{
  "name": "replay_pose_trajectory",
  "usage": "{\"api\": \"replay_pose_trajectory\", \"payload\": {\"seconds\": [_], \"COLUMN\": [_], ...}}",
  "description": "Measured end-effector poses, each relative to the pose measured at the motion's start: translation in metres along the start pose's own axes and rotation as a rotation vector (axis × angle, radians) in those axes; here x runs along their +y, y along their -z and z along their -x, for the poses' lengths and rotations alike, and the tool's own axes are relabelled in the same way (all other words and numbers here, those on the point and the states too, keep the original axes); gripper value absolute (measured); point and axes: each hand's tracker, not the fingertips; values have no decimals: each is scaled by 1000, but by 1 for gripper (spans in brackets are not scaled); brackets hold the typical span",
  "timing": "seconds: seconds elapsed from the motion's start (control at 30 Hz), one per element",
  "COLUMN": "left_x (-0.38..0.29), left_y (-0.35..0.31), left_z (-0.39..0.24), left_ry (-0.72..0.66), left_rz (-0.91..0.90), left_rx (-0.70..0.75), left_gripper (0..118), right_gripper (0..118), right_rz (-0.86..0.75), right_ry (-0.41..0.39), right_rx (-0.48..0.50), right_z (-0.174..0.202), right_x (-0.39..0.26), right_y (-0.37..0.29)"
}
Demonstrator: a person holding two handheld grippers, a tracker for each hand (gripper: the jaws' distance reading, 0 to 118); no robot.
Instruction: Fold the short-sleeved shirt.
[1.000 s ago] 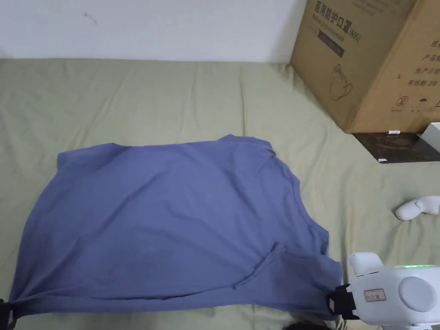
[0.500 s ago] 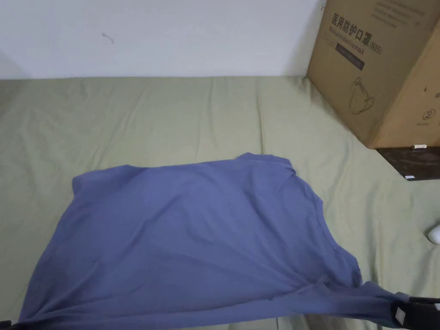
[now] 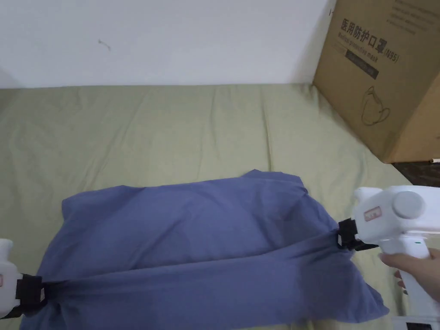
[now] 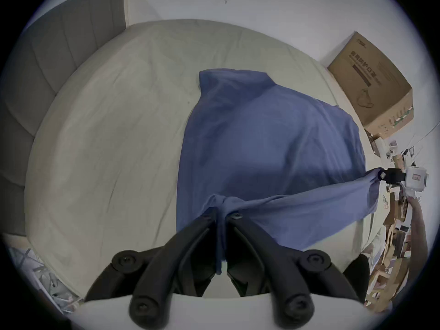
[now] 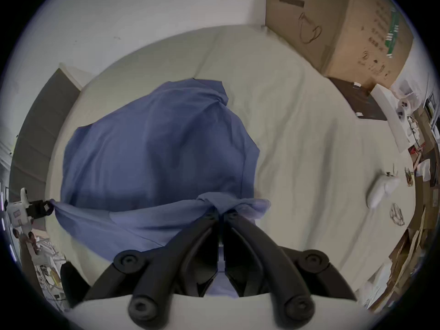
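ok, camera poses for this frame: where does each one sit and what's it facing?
Head view: above the bed, looking down at the blue shirt; right gripper, left gripper, a hand.
Left gripper view: rides the left gripper, facing across the shirt.
Right gripper view: rides the right gripper.
Shared: shirt, cardboard box.

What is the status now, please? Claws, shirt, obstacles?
Left claw shut on shirt edge. Right claw shut on opposite edge. Near edge lifted, taut between claws; far part on bed. Cardboard box far right, clear of shirt.
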Motion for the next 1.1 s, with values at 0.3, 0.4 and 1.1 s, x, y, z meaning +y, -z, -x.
{"api": "replay_pose_trajectory", "payload": {"seconds": [0.3, 0.4, 1.1], "left_x": [6, -7, -69], "left_y": [12, -8, -37], "left_z": [6, 1, 17], "left_ry": [-3, 14, -35], "left_rz": [-47, -114, -166], "left_rx": [54, 49, 73], "left_gripper": [111, 111, 102], "right_gripper": [114, 114, 0], "right_rz": [-68, -168, -354], "right_ry": [46, 99, 70], "right_rx": [-68, -8, 172], "right_z": [4, 2, 62], "right_x": [-2, -22, -151], "right_y": [27, -1, -95]}}
